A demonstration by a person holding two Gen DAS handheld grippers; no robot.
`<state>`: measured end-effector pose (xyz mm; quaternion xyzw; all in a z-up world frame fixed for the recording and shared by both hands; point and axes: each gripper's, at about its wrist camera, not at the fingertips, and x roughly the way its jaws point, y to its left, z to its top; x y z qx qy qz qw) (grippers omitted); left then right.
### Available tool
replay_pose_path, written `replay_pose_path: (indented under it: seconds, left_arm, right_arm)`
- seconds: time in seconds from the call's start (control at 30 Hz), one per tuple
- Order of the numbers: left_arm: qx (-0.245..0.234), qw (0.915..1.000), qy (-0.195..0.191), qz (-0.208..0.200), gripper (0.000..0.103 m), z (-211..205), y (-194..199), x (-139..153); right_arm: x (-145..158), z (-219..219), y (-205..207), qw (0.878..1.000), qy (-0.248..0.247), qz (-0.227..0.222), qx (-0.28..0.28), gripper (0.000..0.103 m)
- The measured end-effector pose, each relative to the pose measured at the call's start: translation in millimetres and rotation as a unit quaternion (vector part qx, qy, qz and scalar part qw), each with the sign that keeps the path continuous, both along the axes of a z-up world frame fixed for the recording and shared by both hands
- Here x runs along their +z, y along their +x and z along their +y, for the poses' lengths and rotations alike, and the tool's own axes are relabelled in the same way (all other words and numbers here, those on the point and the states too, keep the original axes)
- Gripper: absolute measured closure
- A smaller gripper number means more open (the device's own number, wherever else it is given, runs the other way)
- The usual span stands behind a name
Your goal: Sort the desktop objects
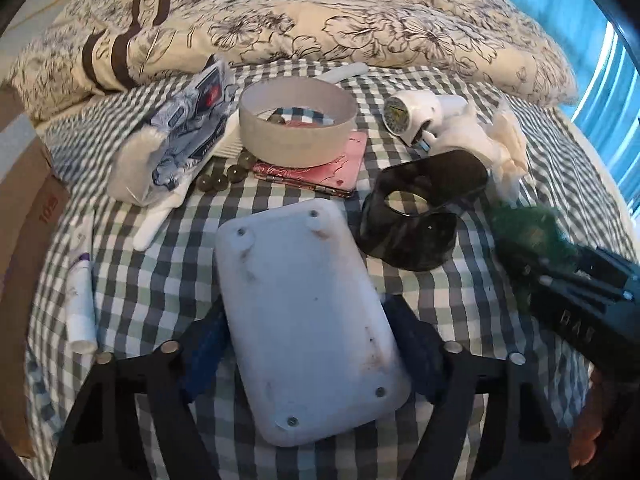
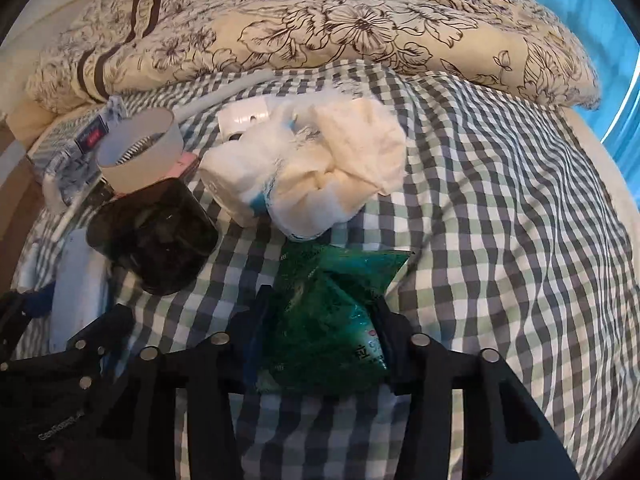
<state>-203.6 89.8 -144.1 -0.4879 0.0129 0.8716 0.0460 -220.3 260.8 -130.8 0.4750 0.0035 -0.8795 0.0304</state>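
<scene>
On checked sheet, one white box, four marbles.

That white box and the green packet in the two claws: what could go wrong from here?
The white box is held only by its side edges between the left gripper's fingers, so it could slip or tilt out. The green packet in the right gripper is soft and may slide free. The black container sits close by and could get knocked.

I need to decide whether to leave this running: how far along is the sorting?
No sorted group shows yet. In hand: the left tool grips a white box, the right tool a green packet. Left on the checked sheet: tape roll, dark holder, marbles, tissue wad.
</scene>
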Motion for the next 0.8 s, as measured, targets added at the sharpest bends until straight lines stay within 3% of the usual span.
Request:
replay_pose_path:
  seconds: [0.3,0.53,0.57,0.6,0.67,0.73,0.8]
  left_arm:
    - [0.009,0.9999,-0.003,-0.006,0.035,-12,20,13]
    - [0.009,0.9999,0.004,0.011,0.04,-21,39,40]
    - [0.011,0.9998,0.003,0.016,0.057,-23,42,45]
    - [0.012,0.9997,0.006,0.02,0.081,-25,45,50]
    - [0.001,0.9995,0.029,0.012,0.081,-30,50,57]
    - [0.002,0.9996,0.009,0.026,0.081,-31,57,64]
    - [-0.001,0.9996,0.014,0.023,0.081,-34,60,64]
  right_arm:
    - [30,3,36,1.0,-0.021,0.016,-0.003,0.063]
    - [51,-14,64,0.999,-0.03,0.023,0.012,0.063]
    - [55,-15,67,0.999,-0.035,0.023,0.015,0.063]
    - [58,-16,71,0.999,-0.042,0.021,0.02,0.063]
    - [66,-17,79,0.998,-0.047,0.029,0.018,0.063]
    - [72,-21,88,0.998,-0.052,0.033,0.022,0.063]
    - [75,-23,93,0.998,-0.051,0.036,0.022,0.063]
